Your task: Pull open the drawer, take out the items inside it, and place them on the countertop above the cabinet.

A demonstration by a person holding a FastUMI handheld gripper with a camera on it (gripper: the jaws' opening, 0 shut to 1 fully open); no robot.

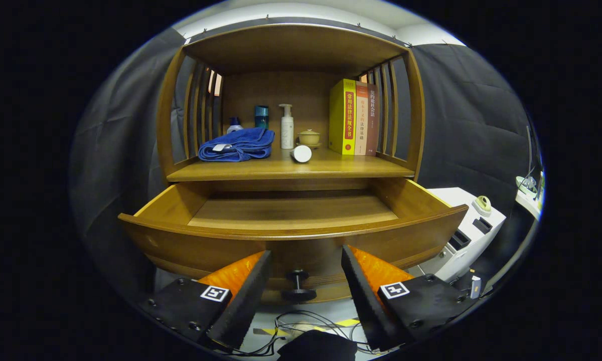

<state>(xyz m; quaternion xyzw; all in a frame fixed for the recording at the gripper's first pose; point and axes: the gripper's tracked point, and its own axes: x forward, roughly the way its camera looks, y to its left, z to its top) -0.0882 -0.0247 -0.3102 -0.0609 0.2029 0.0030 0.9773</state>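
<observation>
The wooden drawer (296, 233) stands pulled out toward me, and its floor shows bare wood with nothing lying on it. Its dark round knob (298, 287) sits on the front panel, low between my fingers. My gripper (306, 258) is open, just in front of the drawer front, with nothing between the fingers. On the countertop (291, 168) above lie a folded blue towel (238, 145) and a white cylinder (301, 153) on its side near the front edge.
At the back of the countertop stand a blue bottle (261, 116), a white pump bottle (286, 127), a small lidded bowl (309, 137) and three upright books (353, 118). A white unit (469, 230) stands right of the cabinet. Cables (301, 326) lie on the floor below.
</observation>
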